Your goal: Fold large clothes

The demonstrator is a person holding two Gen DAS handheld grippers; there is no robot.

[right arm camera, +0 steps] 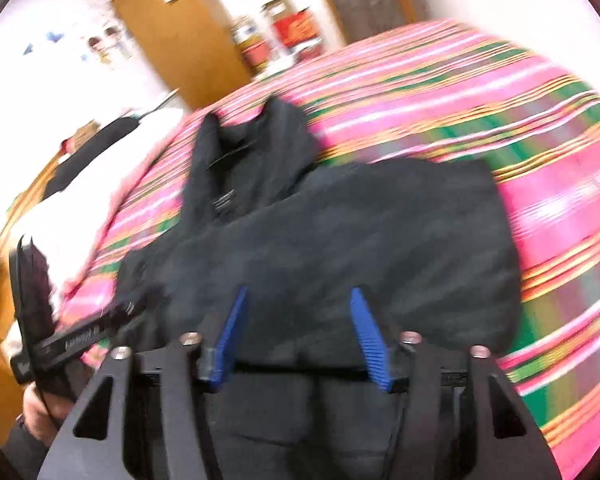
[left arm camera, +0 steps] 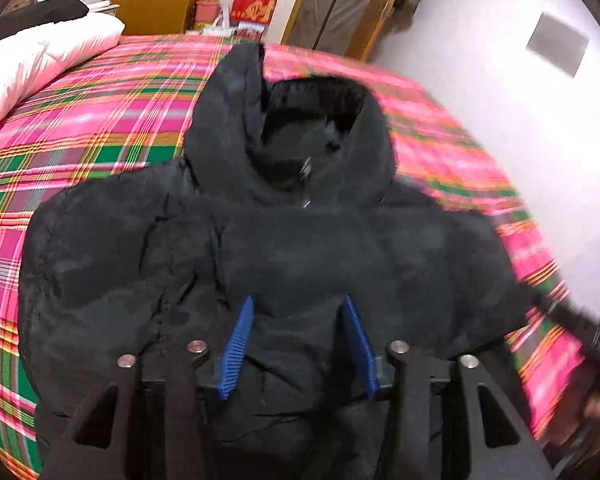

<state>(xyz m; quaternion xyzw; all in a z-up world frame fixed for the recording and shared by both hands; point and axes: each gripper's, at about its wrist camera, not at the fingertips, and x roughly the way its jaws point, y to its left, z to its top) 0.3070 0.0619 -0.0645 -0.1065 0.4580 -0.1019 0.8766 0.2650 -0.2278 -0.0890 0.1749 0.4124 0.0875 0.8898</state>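
Jacket (left arm camera: 284, 240) lies under each hand-held gripper, left (left arm camera: 298, 312) and right (right arm camera: 300, 304), both spread wide, empty.

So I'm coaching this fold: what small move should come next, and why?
Probably close both grippers on the near edge of the black puffy hooded jacket. The left gripper and right gripper are open above it, and it lies partly folded on the pink plaid bedsheet.
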